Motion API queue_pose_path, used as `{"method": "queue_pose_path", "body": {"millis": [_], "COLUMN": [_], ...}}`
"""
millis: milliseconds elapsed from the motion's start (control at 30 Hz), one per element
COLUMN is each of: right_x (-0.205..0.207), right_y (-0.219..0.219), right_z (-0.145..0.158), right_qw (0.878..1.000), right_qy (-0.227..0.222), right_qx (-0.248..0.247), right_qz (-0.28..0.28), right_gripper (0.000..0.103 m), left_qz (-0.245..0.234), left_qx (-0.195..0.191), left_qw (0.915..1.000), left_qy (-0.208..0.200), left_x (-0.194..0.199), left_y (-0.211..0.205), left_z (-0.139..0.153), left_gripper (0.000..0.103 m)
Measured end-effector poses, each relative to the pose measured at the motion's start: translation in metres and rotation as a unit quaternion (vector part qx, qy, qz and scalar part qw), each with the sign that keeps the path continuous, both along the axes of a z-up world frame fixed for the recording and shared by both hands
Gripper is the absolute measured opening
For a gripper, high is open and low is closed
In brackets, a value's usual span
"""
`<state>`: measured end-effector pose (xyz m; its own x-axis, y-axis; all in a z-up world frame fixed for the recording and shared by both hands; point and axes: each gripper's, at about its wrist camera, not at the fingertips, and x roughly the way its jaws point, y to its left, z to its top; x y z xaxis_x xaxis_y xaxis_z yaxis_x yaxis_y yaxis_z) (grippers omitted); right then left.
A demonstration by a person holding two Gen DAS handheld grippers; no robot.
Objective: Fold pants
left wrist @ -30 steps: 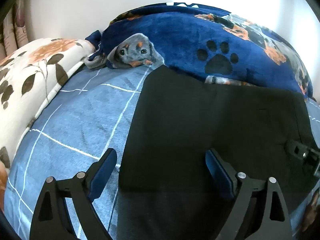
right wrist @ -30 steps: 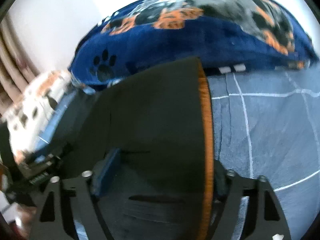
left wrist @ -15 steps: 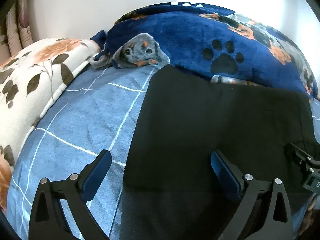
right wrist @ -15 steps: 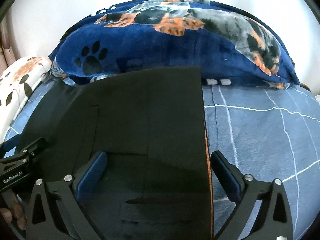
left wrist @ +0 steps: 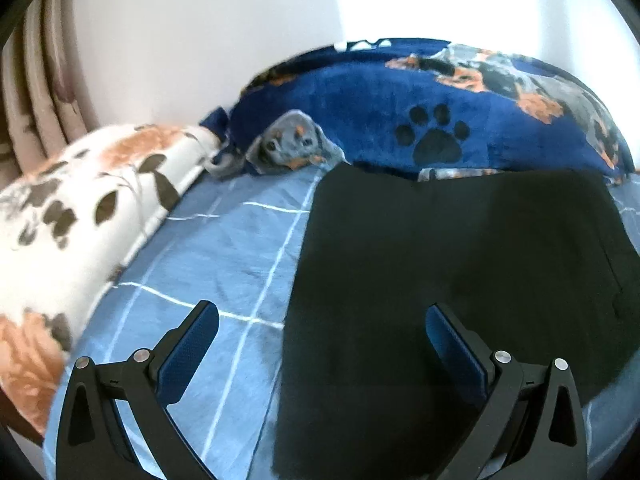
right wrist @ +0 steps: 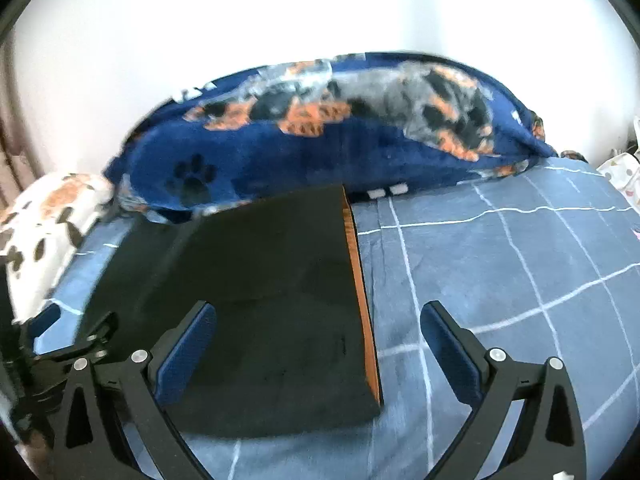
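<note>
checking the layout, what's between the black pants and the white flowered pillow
Only bare blue checked bedsheet lies between the black pants and the flowered pillow; the left wrist view shows it best.

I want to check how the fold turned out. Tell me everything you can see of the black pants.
The black pants lie flat on the blue checked bedsheet as a neat folded rectangle of smooth, dark, matte fabric. An orange stripe runs along the right edge in the right wrist view. The far edge reaches the dog-print blue blanket; whether they touch is unclear. The left gripper and right gripper are open above the near edge; their jaws have just been opening, gripping nothing.
</note>
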<state>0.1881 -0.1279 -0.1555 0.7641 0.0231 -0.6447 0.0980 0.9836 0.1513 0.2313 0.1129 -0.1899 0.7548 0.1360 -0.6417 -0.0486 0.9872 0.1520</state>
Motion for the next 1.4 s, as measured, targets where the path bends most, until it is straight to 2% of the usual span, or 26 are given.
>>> {"method": "queue_pose_path", "body": {"millis": [200, 367, 500, 567, 667, 767, 967, 1067, 1133, 1400], "right_x": [-0.036, -0.065, -0.085, -0.092, -0.104, -0.117, -0.139, -0.148, -0.154, -0.177], "right_y": [0.000, -0.007, -0.013, -0.015, -0.019, -0.020, -0.014, -0.008, -0.004, 0.001], "right_z": [0.014, 0.023, 0.031, 0.034, 0.039, 0.046, 0.059, 0.065, 0.070, 0.083], "right_qw": [1.000, 1.000, 0.999, 0.999, 0.999, 0.999, 0.999, 0.998, 0.998, 0.997], "right_qy": [-0.010, -0.007, -0.012, -0.012, -0.018, -0.024, -0.039, -0.047, -0.052, -0.068], "right_qx": [0.006, 0.020, 0.030, 0.033, 0.037, 0.038, 0.036, 0.030, 0.027, 0.014], "right_qz": [0.011, 0.013, 0.007, 0.004, 0.002, 0.002, 0.007, 0.013, 0.017, 0.018], "right_gripper": [0.101, 0.101, 0.101, 0.101, 0.101, 0.101, 0.102, 0.102, 0.102, 0.102], "left_qz": [0.008, -0.001, 0.022, 0.017, 0.024, 0.024, -0.014, -0.035, -0.049, -0.029], "left_qx": [-0.005, -0.026, -0.029, -0.039, -0.027, -0.025, -0.046, -0.049, -0.066, -0.102], "left_qw": [0.9996, 0.9981, 0.9947, 0.9910, 0.9870, 0.9863, 0.9808, 0.9842, 0.9847, 0.9824], "left_qy": [-0.028, -0.056, -0.096, -0.127, -0.157, -0.161, -0.189, -0.167, -0.154, -0.154], "left_x": [-0.040, -0.074, -0.105, -0.124, -0.148, -0.169, -0.210, -0.217, -0.222, -0.237], "left_y": [0.005, 0.005, 0.003, 0.004, 0.003, 0.004, 0.006, 0.002, 0.002, 0.012], "left_z": [0.030, 0.061, 0.084, 0.096, 0.113, 0.128, 0.151, 0.158, 0.163, 0.173], "left_gripper": [0.103, 0.103, 0.103, 0.103, 0.103, 0.103, 0.103, 0.103, 0.103, 0.103]}}
